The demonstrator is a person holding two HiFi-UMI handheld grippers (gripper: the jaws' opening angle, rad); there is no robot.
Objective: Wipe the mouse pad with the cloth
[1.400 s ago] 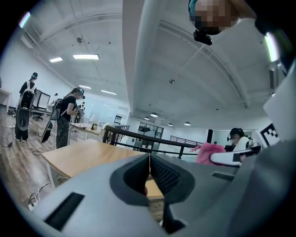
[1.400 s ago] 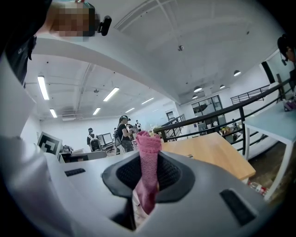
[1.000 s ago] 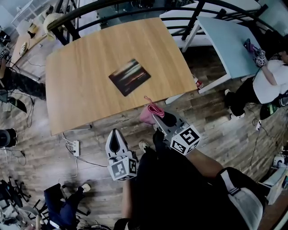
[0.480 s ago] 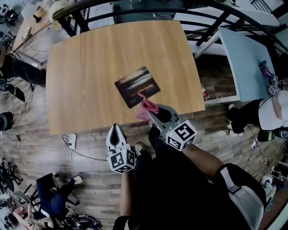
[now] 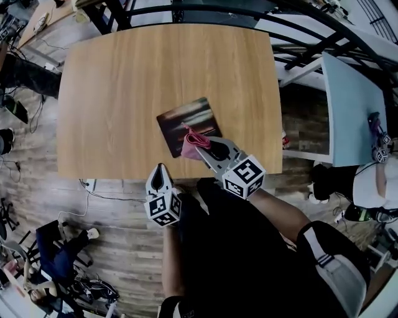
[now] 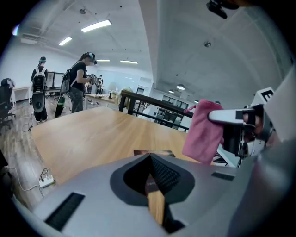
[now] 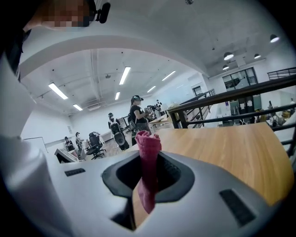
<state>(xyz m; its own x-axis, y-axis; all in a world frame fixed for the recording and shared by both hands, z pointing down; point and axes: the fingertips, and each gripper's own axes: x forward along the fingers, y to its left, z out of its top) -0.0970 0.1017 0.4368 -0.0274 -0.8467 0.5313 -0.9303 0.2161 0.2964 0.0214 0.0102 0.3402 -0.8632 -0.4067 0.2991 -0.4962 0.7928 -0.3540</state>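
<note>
A dark mouse pad lies on the wooden table, near its front edge. My right gripper is shut on a pink cloth, which hangs over the pad's near corner. In the right gripper view the cloth stands pinched between the jaws of that gripper. My left gripper is shut and holds nothing, hovering just off the table's front edge, left of the pad. From the left gripper, the pad and the cloth show ahead and to the right.
A pale blue table stands to the right, with a person beside it. A black railing runs behind the wooden table. A power strip and cables lie on the floor at the left. Several people stand in the background.
Both grippers have come forward to the table's front edge. The pink cloth has moved from off the table to over the mouse pad's near corner.
</note>
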